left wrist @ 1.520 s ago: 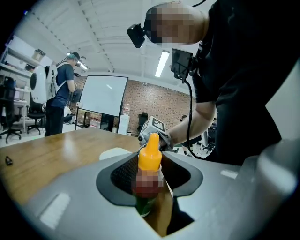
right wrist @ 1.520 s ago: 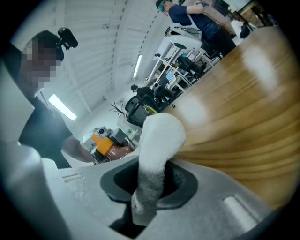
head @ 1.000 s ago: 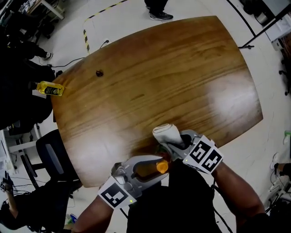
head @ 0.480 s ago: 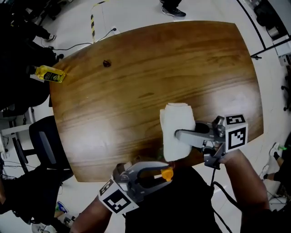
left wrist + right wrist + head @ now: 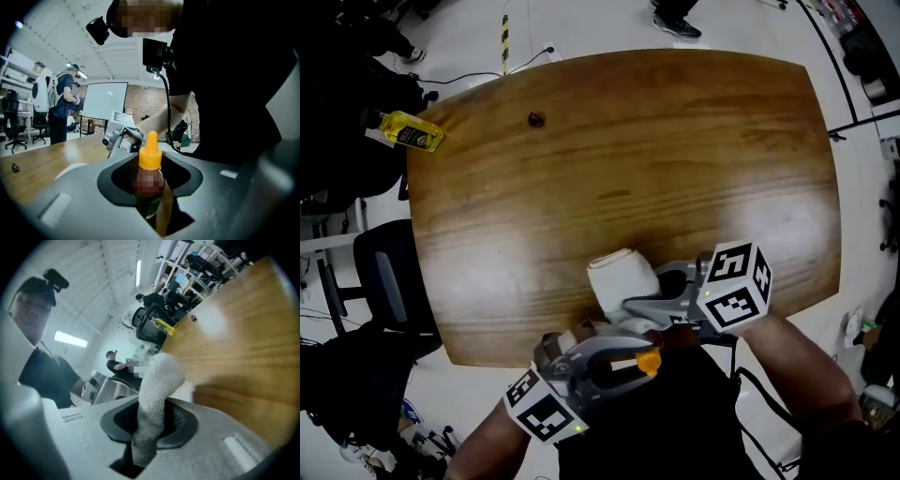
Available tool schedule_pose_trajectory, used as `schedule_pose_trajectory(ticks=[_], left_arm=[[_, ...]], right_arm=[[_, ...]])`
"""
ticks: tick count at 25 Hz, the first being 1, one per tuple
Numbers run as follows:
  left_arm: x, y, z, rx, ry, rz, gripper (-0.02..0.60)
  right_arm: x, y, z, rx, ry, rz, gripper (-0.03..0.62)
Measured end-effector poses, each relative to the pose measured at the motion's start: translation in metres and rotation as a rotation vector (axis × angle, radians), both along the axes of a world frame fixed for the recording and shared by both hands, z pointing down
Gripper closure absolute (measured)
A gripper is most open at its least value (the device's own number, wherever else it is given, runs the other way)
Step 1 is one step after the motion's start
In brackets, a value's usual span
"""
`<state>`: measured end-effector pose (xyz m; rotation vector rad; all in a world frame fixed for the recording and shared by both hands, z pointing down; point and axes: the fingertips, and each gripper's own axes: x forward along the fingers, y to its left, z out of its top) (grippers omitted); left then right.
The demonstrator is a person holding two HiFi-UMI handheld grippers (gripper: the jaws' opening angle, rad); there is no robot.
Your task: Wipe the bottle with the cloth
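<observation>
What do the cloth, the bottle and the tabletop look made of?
Cloth: white terry-like fabric with a nubby pile.
Bottle: probably plastic, glossy, with a smooth orange nozzle cap.
Table: wood or wood veneer, with visible grain and a glare sheen.

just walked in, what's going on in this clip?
A person works at the near edge of a wooden table with two hand-held grippers. The left hand-held gripper is clamped on a small bottle with an orange cap. The right hand-held gripper pinches a white cloth and holds it close beside the bottle. Whether the cloth touches the bottle can't be told.
</observation>
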<state>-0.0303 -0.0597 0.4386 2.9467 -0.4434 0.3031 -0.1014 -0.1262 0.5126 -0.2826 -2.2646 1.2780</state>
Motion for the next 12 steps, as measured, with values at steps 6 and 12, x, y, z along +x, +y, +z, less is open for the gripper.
schedule_pose_trajectory(ticks=[6, 12], left_arm=[[0.0, -0.001, 0.001, 0.017, -0.001, -0.011, 0.416], [-0.001, -0.001, 0.001, 0.027, 0.0, -0.015, 0.416]], right_arm=[[-0.005, 0.009, 0.029, 0.181, 0.065, -0.177, 0.523], [-0.009, 0.011, 0.046, 0.323, 0.129, -0.25, 0.523]])
